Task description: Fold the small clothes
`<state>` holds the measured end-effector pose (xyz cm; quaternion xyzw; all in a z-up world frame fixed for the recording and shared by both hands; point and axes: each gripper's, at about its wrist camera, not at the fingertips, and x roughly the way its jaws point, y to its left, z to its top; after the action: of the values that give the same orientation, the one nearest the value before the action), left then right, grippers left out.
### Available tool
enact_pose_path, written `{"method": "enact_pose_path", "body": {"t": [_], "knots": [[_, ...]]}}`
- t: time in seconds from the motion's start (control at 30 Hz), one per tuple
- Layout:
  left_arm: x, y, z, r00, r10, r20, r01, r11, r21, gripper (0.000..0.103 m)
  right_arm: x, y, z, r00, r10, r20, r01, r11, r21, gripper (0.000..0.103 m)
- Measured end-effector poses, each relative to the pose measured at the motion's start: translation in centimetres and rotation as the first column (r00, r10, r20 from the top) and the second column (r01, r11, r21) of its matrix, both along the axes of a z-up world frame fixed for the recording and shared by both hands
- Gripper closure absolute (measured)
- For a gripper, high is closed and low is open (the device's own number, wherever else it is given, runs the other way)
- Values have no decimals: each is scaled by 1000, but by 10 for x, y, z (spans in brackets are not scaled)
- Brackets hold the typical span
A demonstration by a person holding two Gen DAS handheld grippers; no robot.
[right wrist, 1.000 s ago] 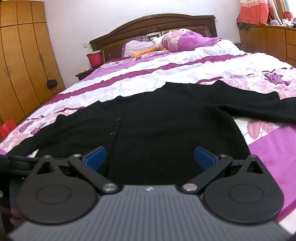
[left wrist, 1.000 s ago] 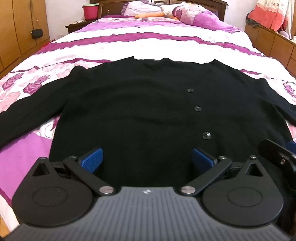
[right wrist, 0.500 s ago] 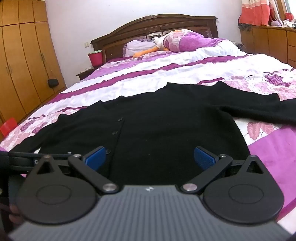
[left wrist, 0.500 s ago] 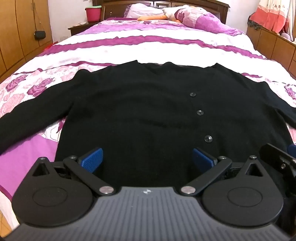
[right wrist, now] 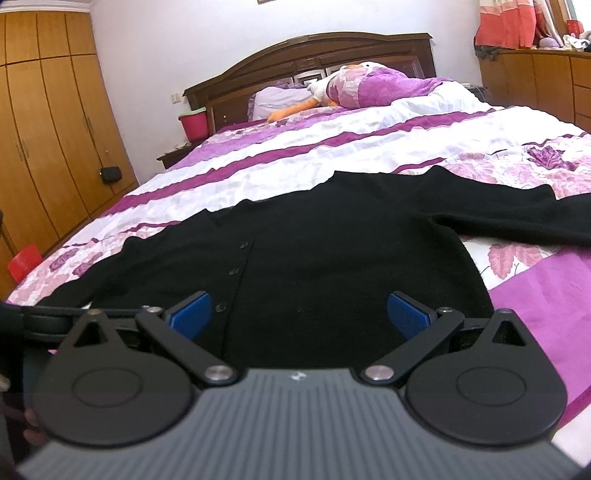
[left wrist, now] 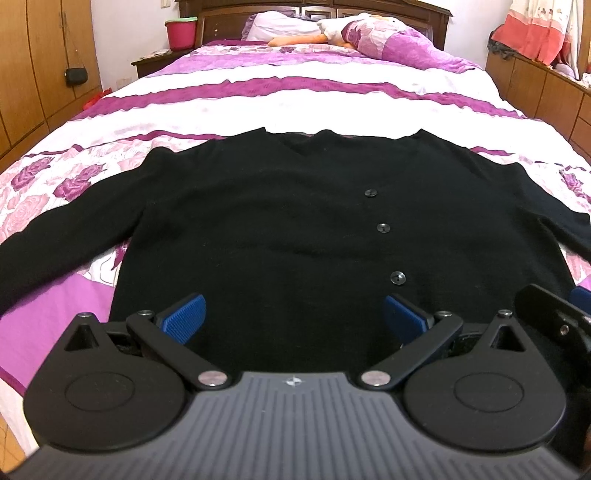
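Bedroom bed (left wrist: 295,99) held a cardigan (left wrist: 295,229) spread flat, sleeves out, ready for folding; left tongs (left wrist: 294,317) and right tongs (right wrist: 300,314) both gaped wide above its hem, holding nothing.

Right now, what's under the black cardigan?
The cardigan lies flat, buttoned, on the purple and white floral bedspread, which shows all around it, sleeves spread sideways. Anything beneath the body itself is covered; no lump shows.

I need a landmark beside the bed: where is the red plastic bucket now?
The red plastic bucket stands on the dark wooden nightstand, upper left in both views, beside the wooden headboard.
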<state>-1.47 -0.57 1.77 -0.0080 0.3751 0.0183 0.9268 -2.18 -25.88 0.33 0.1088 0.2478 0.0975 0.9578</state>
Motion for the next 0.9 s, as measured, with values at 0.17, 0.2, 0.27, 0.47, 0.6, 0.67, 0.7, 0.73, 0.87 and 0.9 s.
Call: {"method": "enact_pose_path", "body": {"t": [0.17,0.2,0.27,0.47,0.6,0.67,0.7,0.73,0.87,0.9], "knots": [[-2,-2,3,1000,2,2,-2,1000,-1,0,-3,-1,2,1000,2,2,-2,1000,6,0],[-3,-2,4,1000,2,3,-2,1000,-2,0,-4,-1,3,1000,3,3,-3,1000,7,0],[-5,-2,6,1000,2,5,-2,1000,-3,0,-5,-1,4,1000,5,5,-6,1000,9,0],[-11,-2,11,1000,4,10,-3,1000,-11,0,-12,-1,8,1000,10,9,-10,1000,22,0],[-18,-2,16,1000,4,19,-4,1000,-14,0,-17,-2,12,1000,12,17,-13,1000,23,0],[-22,-2,19,1000,3,24,-3,1000,-14,0,-21,-2,14,1000,15,20,-16,999,28,0],[-25,-2,21,1000,2,27,-2,1000,-13,0,-23,-2,15,1000,17,22,-17,999,33,0],[-27,-2,22,1000,1,30,-1,1000,-13,0,-25,-3,16,1000,18,23,-19,999,37,0],[-32,-3,26,999,1,35,-1,1000,-14,0,-27,-7,19,1000,26,12,-27,998,63,0],[-32,-4,27,999,1,36,-1,1000,-15,0,-26,-9,19,1000,25,10,-26,997,69,0]]}}
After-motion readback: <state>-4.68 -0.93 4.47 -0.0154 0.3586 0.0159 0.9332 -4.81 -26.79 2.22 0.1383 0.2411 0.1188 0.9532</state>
